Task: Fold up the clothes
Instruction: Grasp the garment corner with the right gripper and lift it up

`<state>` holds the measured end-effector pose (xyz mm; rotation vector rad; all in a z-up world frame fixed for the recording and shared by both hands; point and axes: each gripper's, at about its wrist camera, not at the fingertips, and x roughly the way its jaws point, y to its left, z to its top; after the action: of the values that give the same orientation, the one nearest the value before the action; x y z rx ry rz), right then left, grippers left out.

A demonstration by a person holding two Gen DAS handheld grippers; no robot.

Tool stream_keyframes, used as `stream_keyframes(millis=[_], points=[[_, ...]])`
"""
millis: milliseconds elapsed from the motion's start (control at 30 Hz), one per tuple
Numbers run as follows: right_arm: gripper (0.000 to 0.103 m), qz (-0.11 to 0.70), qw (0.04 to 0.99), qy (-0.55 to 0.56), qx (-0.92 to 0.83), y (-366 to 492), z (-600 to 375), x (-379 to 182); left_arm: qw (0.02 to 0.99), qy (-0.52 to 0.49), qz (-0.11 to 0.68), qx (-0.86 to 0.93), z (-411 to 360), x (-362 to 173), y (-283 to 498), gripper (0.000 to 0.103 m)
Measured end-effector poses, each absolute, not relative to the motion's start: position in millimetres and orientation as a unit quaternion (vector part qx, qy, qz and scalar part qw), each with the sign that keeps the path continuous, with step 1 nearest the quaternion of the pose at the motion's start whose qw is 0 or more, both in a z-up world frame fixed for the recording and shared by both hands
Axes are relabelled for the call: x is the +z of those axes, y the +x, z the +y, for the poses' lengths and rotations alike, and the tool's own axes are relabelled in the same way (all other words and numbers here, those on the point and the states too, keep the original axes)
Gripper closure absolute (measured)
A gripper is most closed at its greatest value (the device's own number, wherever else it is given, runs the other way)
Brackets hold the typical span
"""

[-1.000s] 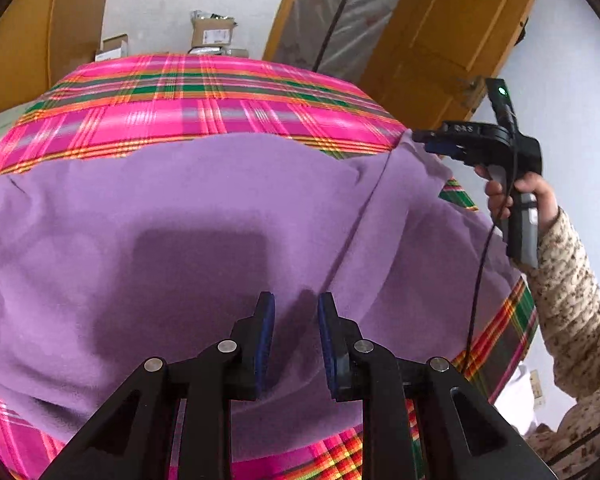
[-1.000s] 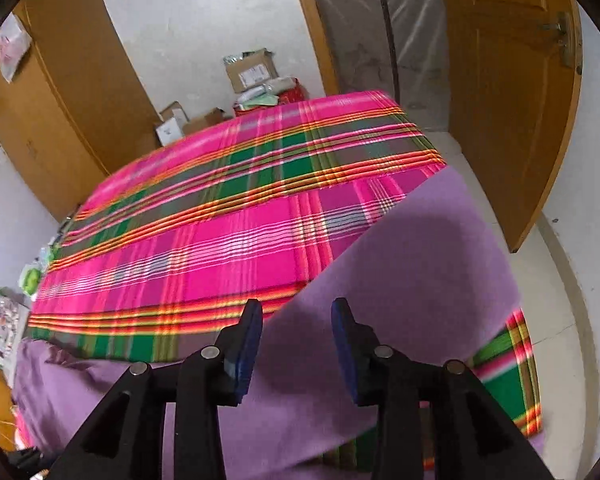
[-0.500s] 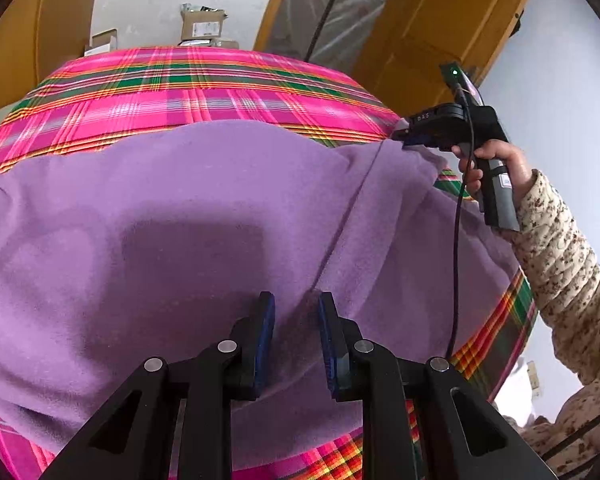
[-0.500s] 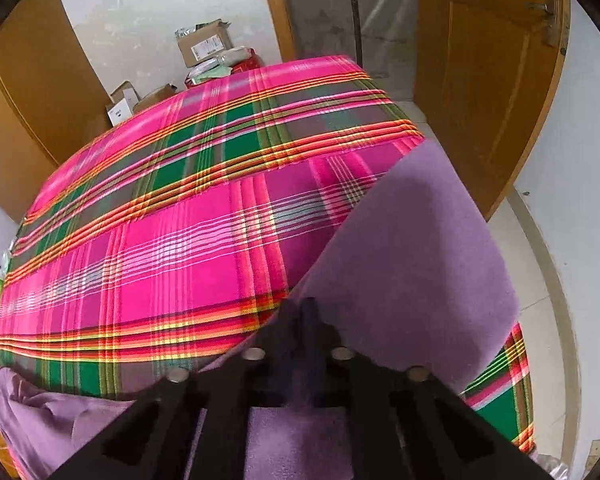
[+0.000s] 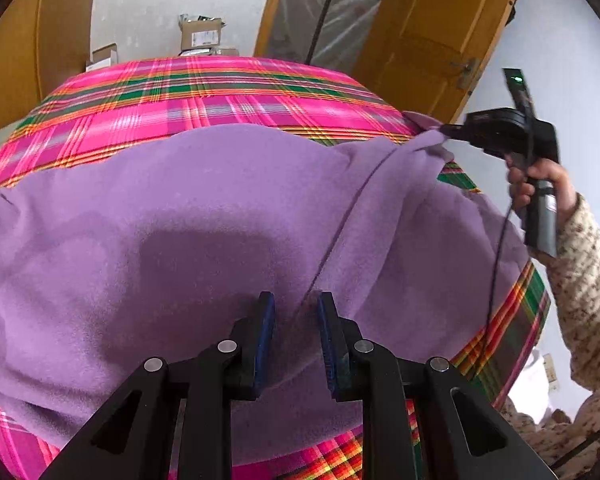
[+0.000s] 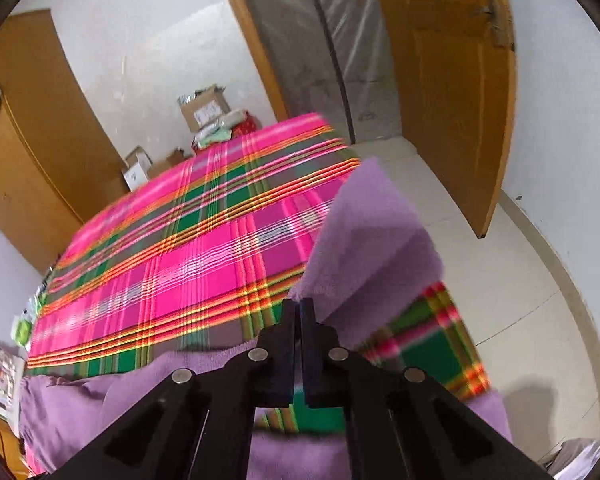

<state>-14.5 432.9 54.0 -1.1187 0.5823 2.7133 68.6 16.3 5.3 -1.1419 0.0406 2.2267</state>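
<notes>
Below the left tool (image 5: 293, 312), a purple fleece garment (image 5: 188, 240) is spread over a bed covered by a pink plaid sheet (image 5: 204, 96). Left tool's blue-padded fingers (image 5: 265, 332) are parted, nothing between them, hovering over the cloth's near middle. Ahead and to its right, the right tool (image 5: 446, 133) is seen in a hand (image 5: 540, 184), its tips pinched on a far corner of the garment, which is pulled up off the sheet. From the right wrist view, the right tool (image 6: 299, 308) is closed on that purple corner (image 6: 364, 240), fabric rising ahead of the tips. Cardboard boxes (image 6: 204, 110) are noted beyond the bed, by the wall.
</notes>
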Motion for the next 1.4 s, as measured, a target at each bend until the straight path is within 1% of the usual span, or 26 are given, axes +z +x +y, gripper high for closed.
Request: stream_keyframes(millis=[200, 367, 633, 700, 767, 800, 867, 967, 1033, 1133, 1200, 1233, 1267, 1300, 1333, 1400], points=[[0.101, 0.236, 0.077, -0.350, 0.903, 28.6, 452.4, 53.5, 0.313, -0.426, 0.034, 0.848, 25.6, 8.2, 70.7, 0.080], [0.101, 0.255, 0.093, -0.336, 0.902, 57.5, 465.7, 46.5, 0.302, -0.420, 0.055, 0.854, 35.3, 8.8, 73.9, 0.080], [0.100, 0.276, 0.086, -0.350, 0.891, 62.7, 476.4, 23.8, 0.303, -0.409, 0.084, 0.857, 49.3, 10.1, 82.4, 0.080], [0.099, 0.280, 0.079, -0.354, 0.889, 61.1, 479.3, 20.1, 0.304, -0.402, 0.100, 0.858, 54.2, 10.1, 84.8, 0.076], [0.098, 0.275, 0.075, -0.355, 0.890, 59.4, 479.6, 20.1, 0.306, -0.399, 0.119, 0.856, 58.9, 9.3, 85.7, 0.074], [0.095, 0.271, 0.074, -0.355, 0.892, 58.3, 479.5, 20.3, 0.307, -0.398, 0.129, 0.855, 61.3, 9.1, 86.1, 0.074], [0.072, 0.261, 0.072, -0.356, 0.894, 55.1, 478.3, 21.2, 0.304, -0.394, 0.143, 0.856, 64.6, 10.6, 87.7, 0.073], [0.066, 0.238, 0.070, -0.360, 0.899, 48.1, 473.9, 23.3, 0.305, -0.395, 0.152, 0.853, 69.6, 9.4, 86.9, 0.072], [0.065, 0.231, 0.073, -0.360, 0.901, 45.4, 472.9, 23.4, 0.305, -0.398, 0.157, 0.851, 73.2, 6.7, 86.1, 0.072], [0.065, 0.221, 0.079, -0.358, 0.904, 41.4, 471.4, 23.4, 0.306, -0.400, 0.159, 0.849, 76.7, 4.9, 85.6, 0.072], [0.068, 0.214, 0.083, -0.358, 0.905, 38.8, 470.4, 23.4, 0.307, -0.401, 0.155, 0.849, 77.6, 5.9, 85.3, 0.072], [0.074, 0.210, 0.085, -0.357, 0.906, 37.5, 469.9, 23.4, 0.306, -0.402, 0.153, 0.849, 78.0, 6.4, 85.0, 0.072], [0.083, 0.207, 0.086, -0.357, 0.907, 36.1, 469.4, 23.4, 0.306, -0.403, 0.153, 0.849, 78.7, 6.5, 85.0, 0.072], [0.088, 0.203, 0.088, -0.356, 0.908, 34.8, 468.9, 23.4, 0.307, -0.402, 0.154, 0.849, 79.9, 6.3, 85.3, 0.072], [0.096, 0.200, 0.090, -0.356, 0.908, 33.5, 468.4, 23.5, 0.307, -0.401, 0.155, 0.849, 81.1, 6.2, 85.5, 0.072], [0.097, 0.193, 0.094, -0.355, 0.910, 30.8, 467.4, 23.5, 0.310, -0.398, 0.158, 0.849, 83.6, 6.0, 85.5, 0.072]])
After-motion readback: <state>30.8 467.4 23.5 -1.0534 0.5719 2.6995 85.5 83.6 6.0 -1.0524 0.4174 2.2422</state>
